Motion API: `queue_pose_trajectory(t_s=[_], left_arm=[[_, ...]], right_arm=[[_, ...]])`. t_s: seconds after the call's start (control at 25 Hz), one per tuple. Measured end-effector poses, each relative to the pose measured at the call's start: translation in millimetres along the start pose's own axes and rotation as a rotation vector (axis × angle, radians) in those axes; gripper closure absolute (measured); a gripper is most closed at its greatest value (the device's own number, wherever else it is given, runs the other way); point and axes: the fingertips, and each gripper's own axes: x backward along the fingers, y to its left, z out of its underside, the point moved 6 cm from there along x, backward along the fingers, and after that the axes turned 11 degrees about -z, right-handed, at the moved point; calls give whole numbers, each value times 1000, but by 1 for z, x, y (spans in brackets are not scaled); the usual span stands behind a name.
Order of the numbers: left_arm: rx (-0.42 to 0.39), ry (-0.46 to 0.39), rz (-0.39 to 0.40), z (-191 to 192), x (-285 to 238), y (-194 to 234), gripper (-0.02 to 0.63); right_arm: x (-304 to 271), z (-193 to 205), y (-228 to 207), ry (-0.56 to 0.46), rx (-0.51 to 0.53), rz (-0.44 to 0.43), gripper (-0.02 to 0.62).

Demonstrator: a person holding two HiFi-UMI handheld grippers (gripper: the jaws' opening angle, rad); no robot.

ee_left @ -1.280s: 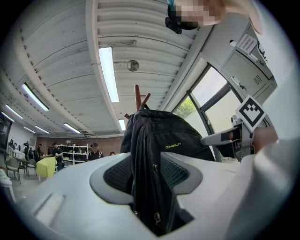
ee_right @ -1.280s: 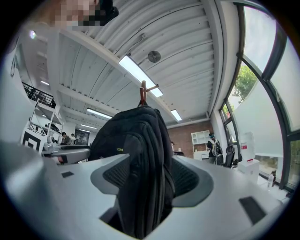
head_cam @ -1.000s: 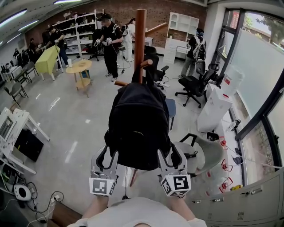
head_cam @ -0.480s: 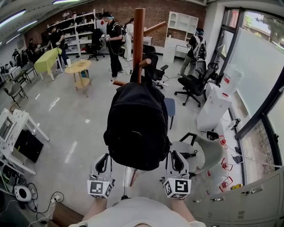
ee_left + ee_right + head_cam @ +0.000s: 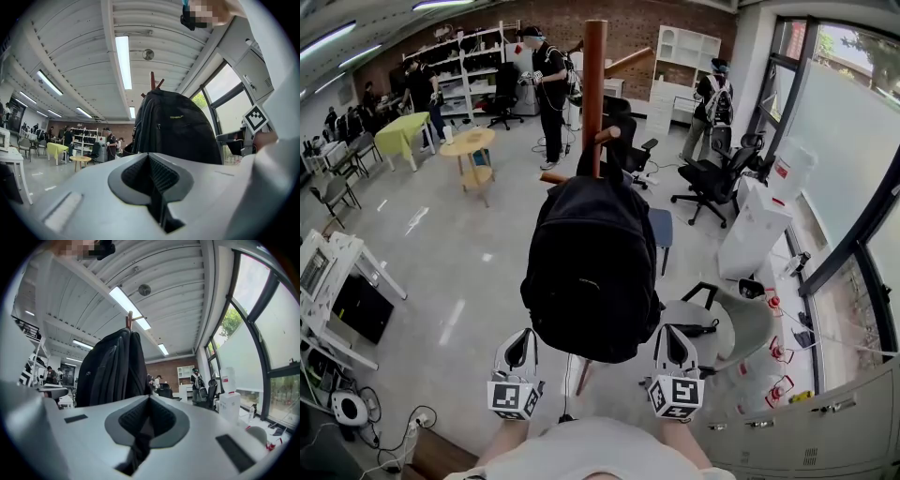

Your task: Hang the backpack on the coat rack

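A black backpack (image 5: 592, 267) hangs from the wooden coat rack (image 5: 595, 84), whose pole rises above it. My left gripper (image 5: 520, 345) sits just below the pack's lower left corner, apart from it. The right gripper (image 5: 673, 339) sits below the lower right corner. Both have just been closing with nothing between the jaws, and both are now shut and empty. In the left gripper view the backpack (image 5: 178, 126) stands beyond the shut left gripper (image 5: 151, 159). In the right gripper view the backpack (image 5: 110, 371) hangs ahead and to the left of the right gripper (image 5: 149, 401).
A grey chair (image 5: 741, 323) stands to the right of the rack's foot, white boxes (image 5: 755, 230) and office chairs (image 5: 712, 178) beyond. A white desk (image 5: 337, 272) is at left. Further back are a round wooden table (image 5: 469, 145), a green table (image 5: 401, 127) and several people.
Both grippers have let go of the backpack's bottom, dropped a little below it and shut. The backpack stays hanging on the rack.
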Motion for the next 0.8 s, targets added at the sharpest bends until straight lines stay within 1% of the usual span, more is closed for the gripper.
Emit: queue_pose_trajectory(t_s=[0.28,0.48,0.64,0.8], left_arm=[[-3,-3,4,-1,-4,-3,597],[-32,-2,12,0,-2,-6,597],[-22,5,7,3,-4,-4,595],[-30,10,5,5,-5,-6,596]], right_arm=[[0,0,-3,14,11,-12,588],[1,1,-3,19,5,-10,588],[0,3,-4,23,0,-9,588],[0,6,-4,32,-7,-14,588]])
